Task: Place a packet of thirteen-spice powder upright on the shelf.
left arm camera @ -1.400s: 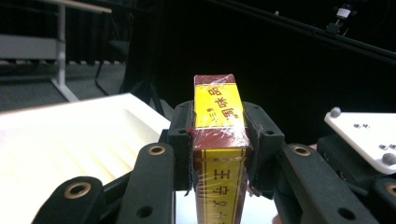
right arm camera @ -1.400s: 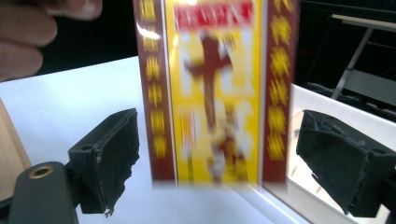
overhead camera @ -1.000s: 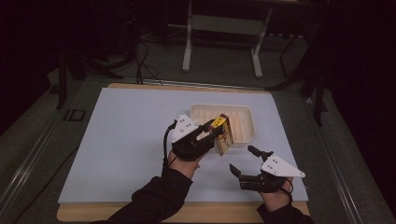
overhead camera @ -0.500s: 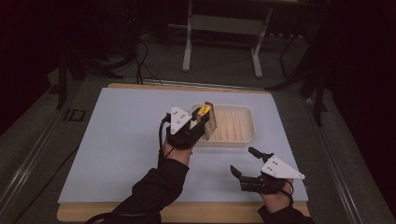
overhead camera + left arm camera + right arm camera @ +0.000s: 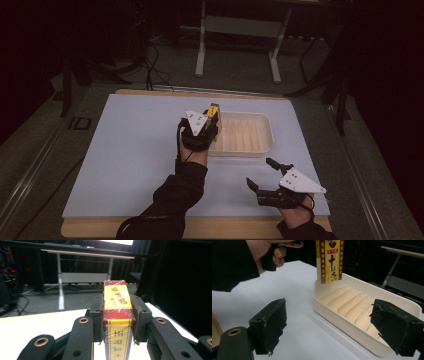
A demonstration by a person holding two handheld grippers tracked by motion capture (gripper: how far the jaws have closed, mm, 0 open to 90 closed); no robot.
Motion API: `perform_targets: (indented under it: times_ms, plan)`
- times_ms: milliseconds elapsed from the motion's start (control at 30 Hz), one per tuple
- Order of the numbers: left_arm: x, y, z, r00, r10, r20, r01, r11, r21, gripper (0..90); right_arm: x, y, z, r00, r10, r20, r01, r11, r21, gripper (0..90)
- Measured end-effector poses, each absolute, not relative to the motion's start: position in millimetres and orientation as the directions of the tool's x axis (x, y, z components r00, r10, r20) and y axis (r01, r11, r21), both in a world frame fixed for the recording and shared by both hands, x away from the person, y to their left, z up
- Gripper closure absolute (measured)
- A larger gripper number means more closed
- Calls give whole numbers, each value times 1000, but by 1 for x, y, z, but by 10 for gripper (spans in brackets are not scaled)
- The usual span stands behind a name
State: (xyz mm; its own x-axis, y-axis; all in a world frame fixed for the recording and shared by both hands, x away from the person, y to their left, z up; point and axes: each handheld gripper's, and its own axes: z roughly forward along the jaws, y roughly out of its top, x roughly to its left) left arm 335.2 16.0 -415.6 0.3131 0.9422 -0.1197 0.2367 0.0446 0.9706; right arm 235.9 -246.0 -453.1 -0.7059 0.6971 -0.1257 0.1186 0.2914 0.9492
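Yellow-red box point(image 5: 117, 315) clamped in left claw point(image 5: 212, 114), moved to tray's point(image 5: 267, 145) left end, seemingly lower, right claw point(image 5: 262, 174) open, unmoved.

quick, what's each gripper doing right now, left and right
Left gripper: closed on the red-and-yellow box, held over the end of the cream tray.
Right gripper: open, holding nothing.

Dark room, grey floor point(image 5: 240, 75), white-legged desk frame point(image 5: 237, 30) behind, floor cables point(image 5: 155, 65), dim bkgd.
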Motion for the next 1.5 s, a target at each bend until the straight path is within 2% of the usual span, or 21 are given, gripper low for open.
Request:
perform_targets:
  times_ms: [700,1300,1500]
  plan:
    - [355,-7,-459,60,990,-129,269,108,957,688,237,-246,-455,-719,685,-116,126,292,948,132]
    - [360,-16,-490,69,994,-80,312,55,949,685,240,-249,-456,-721,686,-100,143,288,947,134]
    - [359,-22,-496,88,995,-39,288,13,958,681,241,-249,-457,-721,686,-98,147,290,946,135]
